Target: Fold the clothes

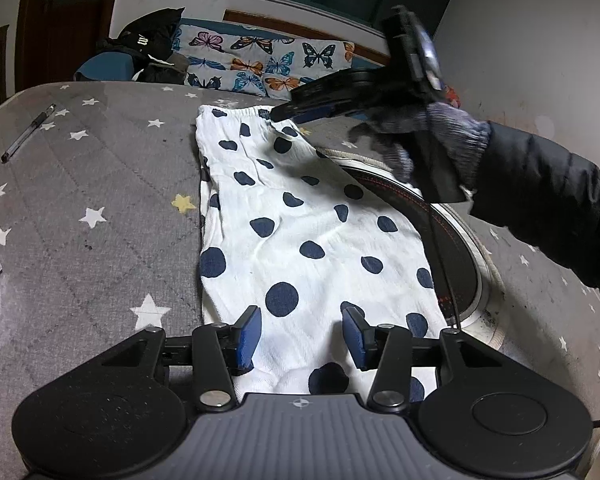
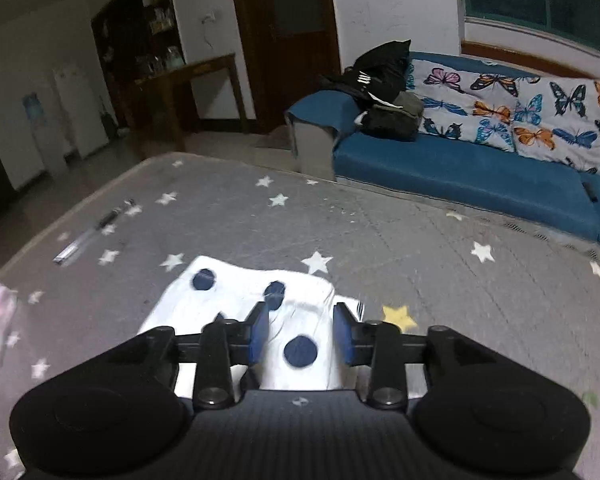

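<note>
A white garment with navy polka dots [image 1: 300, 232] lies flat and lengthwise on the grey star-print table cover [image 1: 92, 184]. Its elastic waistband is at the far end. My left gripper [image 1: 302, 336] is open, its blue pads just above the near end of the garment. My right gripper [image 1: 278, 114] is seen in the left wrist view at the far waistband, with a gloved hand holding it. In the right wrist view the right gripper [image 2: 300, 334] is open over the garment's edge [image 2: 292, 304], holding nothing.
A pen [image 1: 28, 132] lies on the cover at the far left. A round black-and-metal disc [image 1: 452, 248] is set in the table, partly under the garment. A blue sofa [image 2: 480, 168] with butterfly cushions and dark clothes stands beyond the table.
</note>
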